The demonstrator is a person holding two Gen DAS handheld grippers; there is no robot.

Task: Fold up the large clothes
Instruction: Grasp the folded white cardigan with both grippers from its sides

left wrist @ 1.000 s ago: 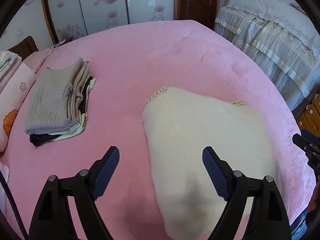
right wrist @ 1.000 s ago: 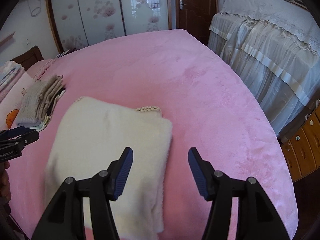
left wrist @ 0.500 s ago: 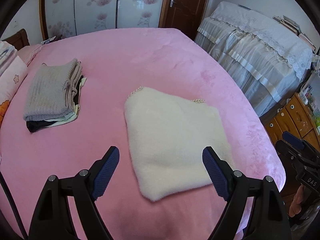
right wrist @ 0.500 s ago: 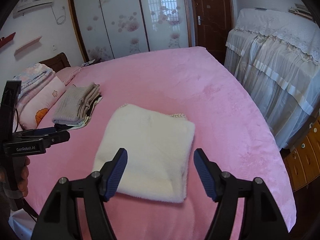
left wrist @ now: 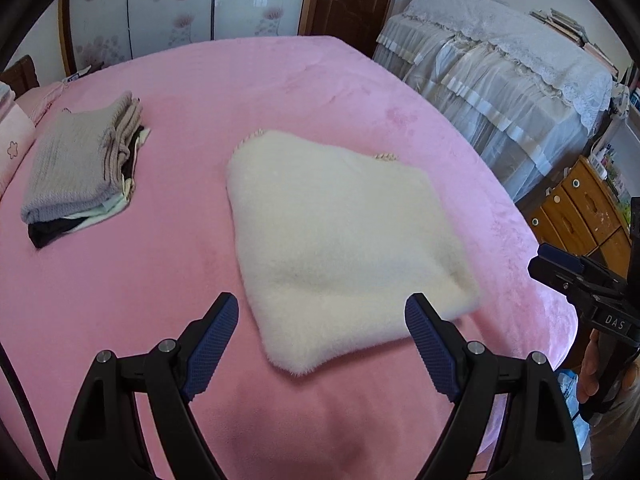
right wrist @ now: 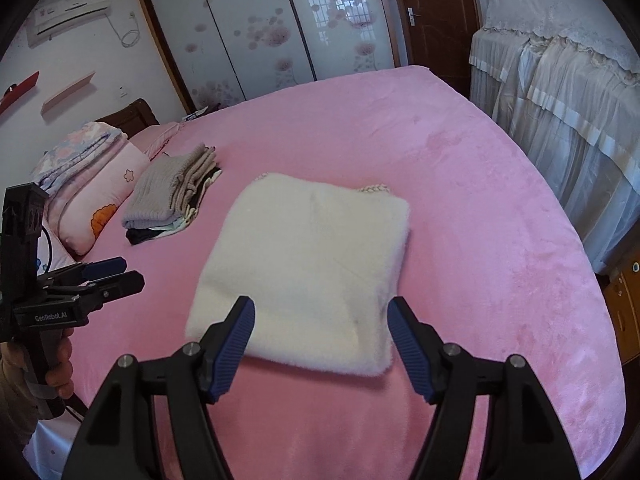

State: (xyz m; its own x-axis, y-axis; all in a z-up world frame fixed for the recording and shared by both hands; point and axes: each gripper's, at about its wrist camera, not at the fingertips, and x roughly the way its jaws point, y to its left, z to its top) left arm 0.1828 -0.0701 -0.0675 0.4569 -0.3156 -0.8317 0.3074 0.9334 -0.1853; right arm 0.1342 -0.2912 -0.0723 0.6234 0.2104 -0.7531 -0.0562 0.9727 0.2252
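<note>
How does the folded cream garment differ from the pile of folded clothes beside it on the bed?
The cream garment is one fluffy piece lying alone mid-bed; the pile stacks several pieces, a grey ribbed knit on top, dark and pale ones beneath. The cream garment looks wider than the pile. Both rest folded on the pink bed, untouched.

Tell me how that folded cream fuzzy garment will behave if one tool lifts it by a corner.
The cream garment looks thick and plush, so it would likely sag and unfold. Its fuzzy pile probably grips rather than slips. On the soft pink blanket, pushing would probably bunch it rather than slide it.
</note>
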